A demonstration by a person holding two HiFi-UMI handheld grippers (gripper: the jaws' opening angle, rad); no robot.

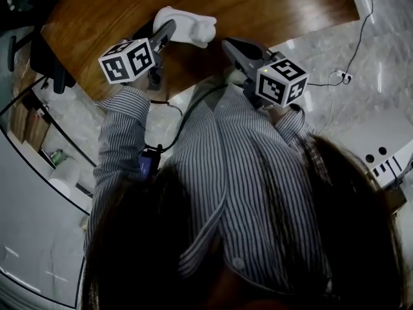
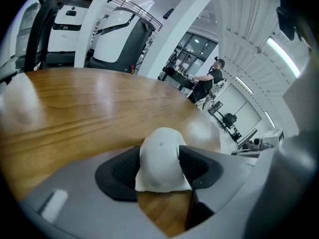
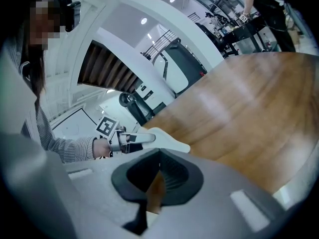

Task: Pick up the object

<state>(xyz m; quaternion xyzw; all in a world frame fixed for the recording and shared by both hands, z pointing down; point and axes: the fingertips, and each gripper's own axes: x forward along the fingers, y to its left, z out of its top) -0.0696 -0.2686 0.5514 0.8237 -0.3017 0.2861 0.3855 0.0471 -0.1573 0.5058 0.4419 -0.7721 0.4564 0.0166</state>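
The object is a white, rounded, lumpy piece over the round wooden table, near its front edge. My left gripper is shut on it. In the left gripper view the white piece fills the gap and both black pads press on its sides. Whether it rests on the wood or hangs just above it I cannot tell. My right gripper hovers at the table's edge to the right of it, shut and holding nothing. From there the white piece and the left gripper show at the left.
The table's edge runs close in front of the person's striped shirt. Cables and a plug lie on the marble floor at the right. A dark chair stands left. White machines and a distant person are beyond the table.
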